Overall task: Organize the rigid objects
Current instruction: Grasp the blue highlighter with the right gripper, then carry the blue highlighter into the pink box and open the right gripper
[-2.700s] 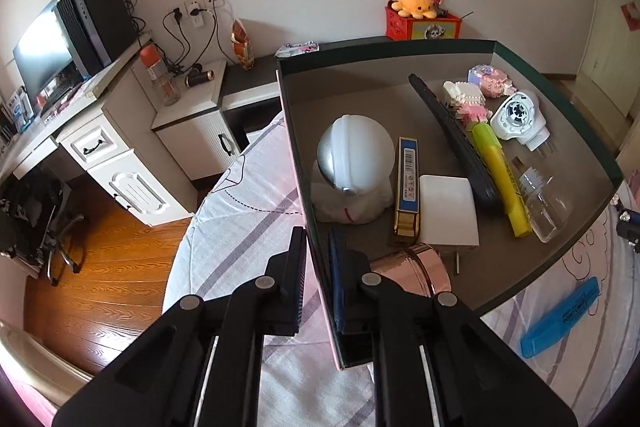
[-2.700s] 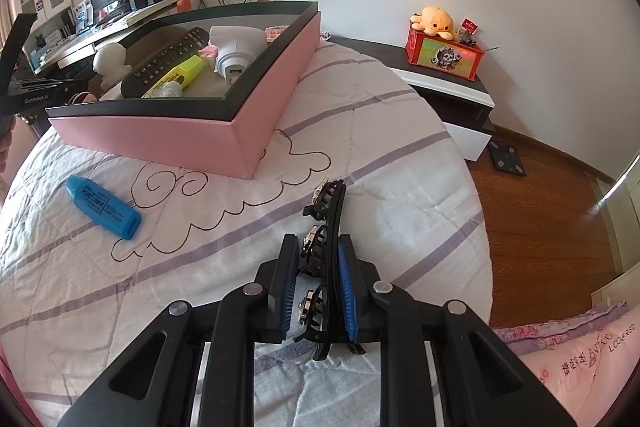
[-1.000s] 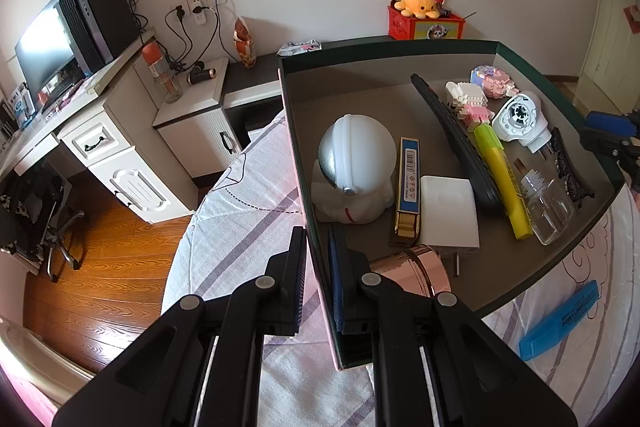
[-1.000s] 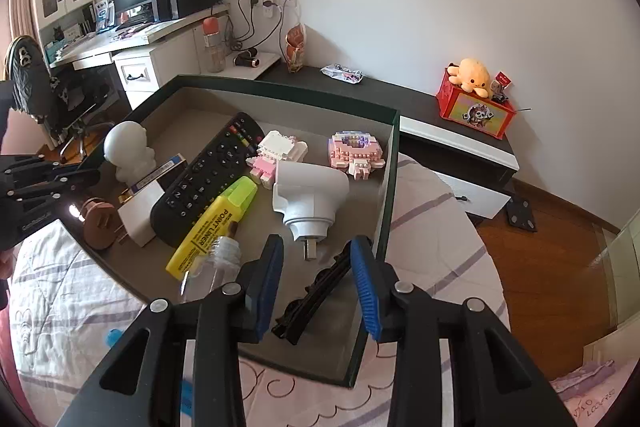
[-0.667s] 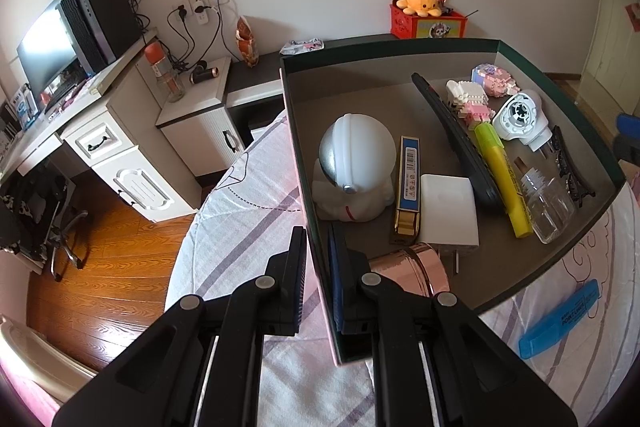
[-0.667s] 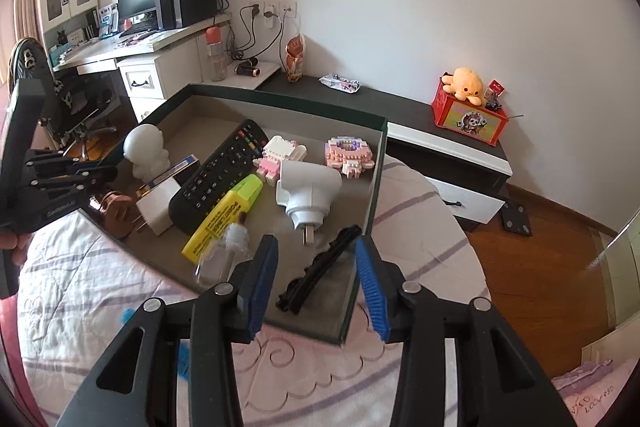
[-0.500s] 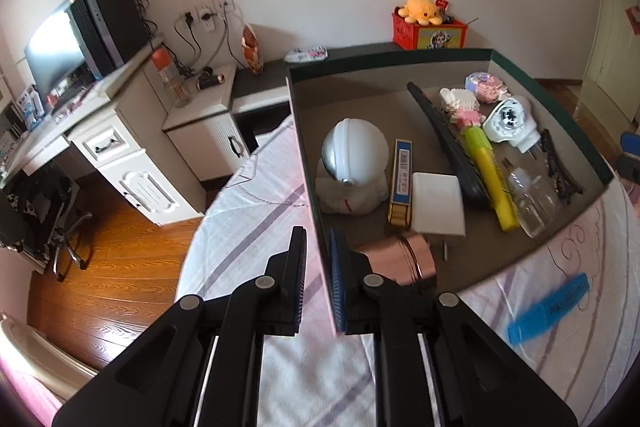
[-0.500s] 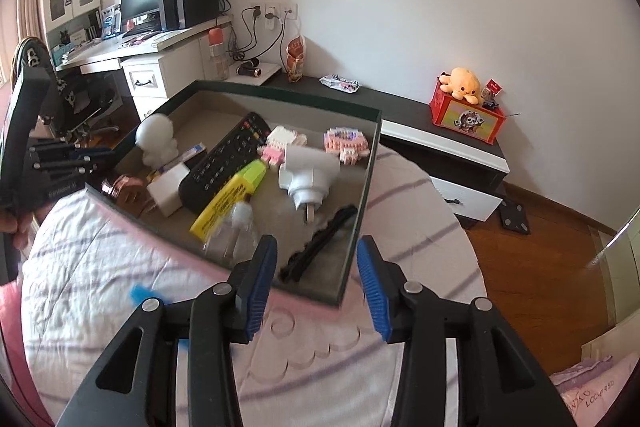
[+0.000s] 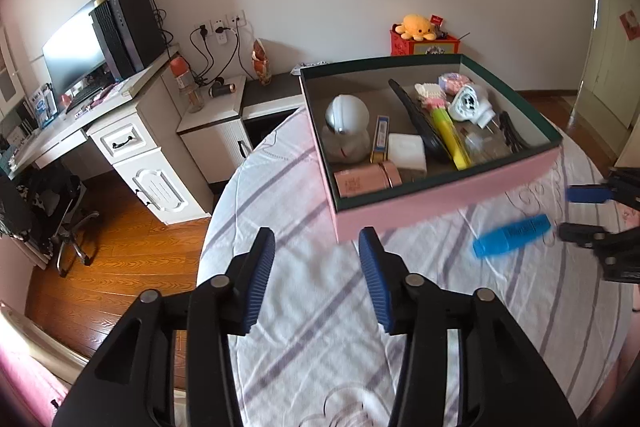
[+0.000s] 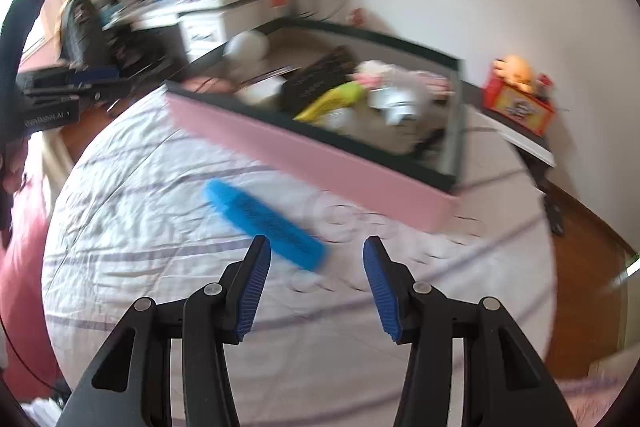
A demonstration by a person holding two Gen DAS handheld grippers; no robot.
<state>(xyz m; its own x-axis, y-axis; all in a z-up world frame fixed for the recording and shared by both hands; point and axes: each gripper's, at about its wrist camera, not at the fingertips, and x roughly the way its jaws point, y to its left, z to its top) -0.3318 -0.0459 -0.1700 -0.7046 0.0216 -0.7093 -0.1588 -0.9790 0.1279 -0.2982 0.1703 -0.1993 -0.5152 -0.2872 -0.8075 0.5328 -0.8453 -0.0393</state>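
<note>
Your jaws are spread wide and empty on both the left gripper [image 9: 316,281] and right gripper [image 10: 316,287]; the blue highlighter [image 10: 264,223] lies on the bed just beyond the right one, near the pink box [image 9: 440,195], likely your next pick.

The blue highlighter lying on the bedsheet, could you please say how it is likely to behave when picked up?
The blue highlighter looks like rigid plastic, so probably stiff and light. Its flattish body should resist rolling, though smooth sides might slip in the right tongs.

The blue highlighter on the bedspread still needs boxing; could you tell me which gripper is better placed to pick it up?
Probably the right gripper: it is open with the blue highlighter just ahead of its fingertips. The left gripper, also open, faces the pink box.
</note>
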